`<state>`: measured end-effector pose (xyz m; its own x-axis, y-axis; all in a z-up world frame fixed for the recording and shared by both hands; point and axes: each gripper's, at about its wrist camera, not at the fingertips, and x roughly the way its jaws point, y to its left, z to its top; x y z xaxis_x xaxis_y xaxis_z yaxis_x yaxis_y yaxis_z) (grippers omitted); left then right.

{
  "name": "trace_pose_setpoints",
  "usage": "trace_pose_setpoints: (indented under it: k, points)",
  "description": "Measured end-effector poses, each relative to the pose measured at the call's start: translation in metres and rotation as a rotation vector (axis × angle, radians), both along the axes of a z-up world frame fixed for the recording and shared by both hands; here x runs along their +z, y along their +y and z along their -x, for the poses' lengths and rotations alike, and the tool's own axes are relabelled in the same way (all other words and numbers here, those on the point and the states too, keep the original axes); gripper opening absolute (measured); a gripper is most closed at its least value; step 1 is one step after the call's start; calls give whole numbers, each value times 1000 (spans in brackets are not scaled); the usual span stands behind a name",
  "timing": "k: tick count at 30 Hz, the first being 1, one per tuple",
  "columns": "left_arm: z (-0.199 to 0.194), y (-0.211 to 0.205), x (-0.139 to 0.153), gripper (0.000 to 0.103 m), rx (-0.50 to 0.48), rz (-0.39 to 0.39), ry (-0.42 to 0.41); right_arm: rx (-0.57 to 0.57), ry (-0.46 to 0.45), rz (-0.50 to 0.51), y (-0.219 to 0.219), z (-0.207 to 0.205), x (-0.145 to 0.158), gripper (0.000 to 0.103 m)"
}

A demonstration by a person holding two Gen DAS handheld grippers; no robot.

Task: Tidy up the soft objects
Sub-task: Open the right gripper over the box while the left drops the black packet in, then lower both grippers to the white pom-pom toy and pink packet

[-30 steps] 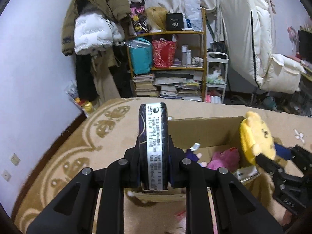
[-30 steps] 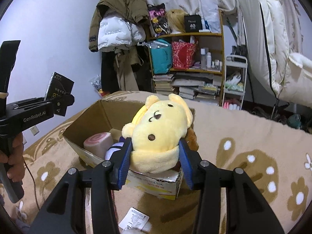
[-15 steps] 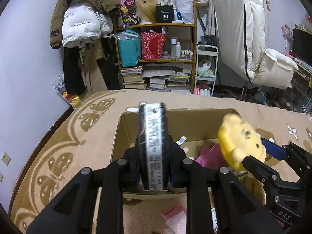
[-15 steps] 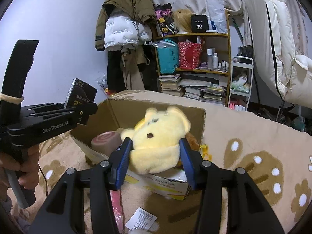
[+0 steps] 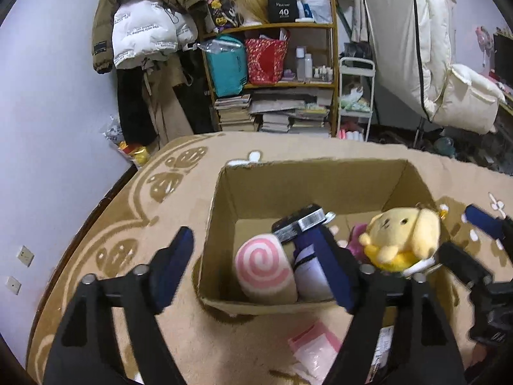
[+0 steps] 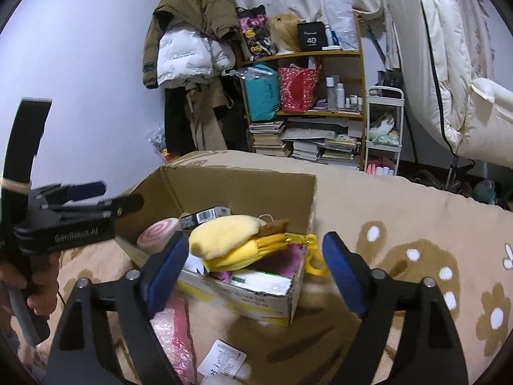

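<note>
Both grippers hang over the cardboard box [image 5: 221, 224] with fingers apart and nothing between them: the left gripper [image 5: 256, 269] above the pink swirl roll plush [image 5: 264, 271] and a dark barcoded packet [image 5: 299, 223], the right gripper [image 6: 253, 269] above the yellow plush [image 6: 231, 240], which lies inside the box, likely so the soft things collect in one place. The box sits on a tan patterned blanket [image 6: 400, 211]. The yellow plush hides whatever lies beneath it; the packet's print is unreadable
</note>
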<state>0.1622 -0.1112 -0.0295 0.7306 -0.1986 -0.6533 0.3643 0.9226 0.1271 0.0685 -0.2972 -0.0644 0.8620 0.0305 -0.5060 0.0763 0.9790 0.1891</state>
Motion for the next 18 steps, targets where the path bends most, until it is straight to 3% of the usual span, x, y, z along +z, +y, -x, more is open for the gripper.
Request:
trace_pose_setpoints:
  k: [3, 8, 18]
  points:
    - [1, 2, -4, 86, 24, -34, 6, -34, 4, -14, -8, 2, 0, 102]
    - [10, 13, -7, 97, 61, -84, 13, -75, 12, -22, -18, 5, -1, 103]
    - [15, 28, -5, 99, 108, -64, 47, -82, 54, -20, -21, 12, -3, 103]
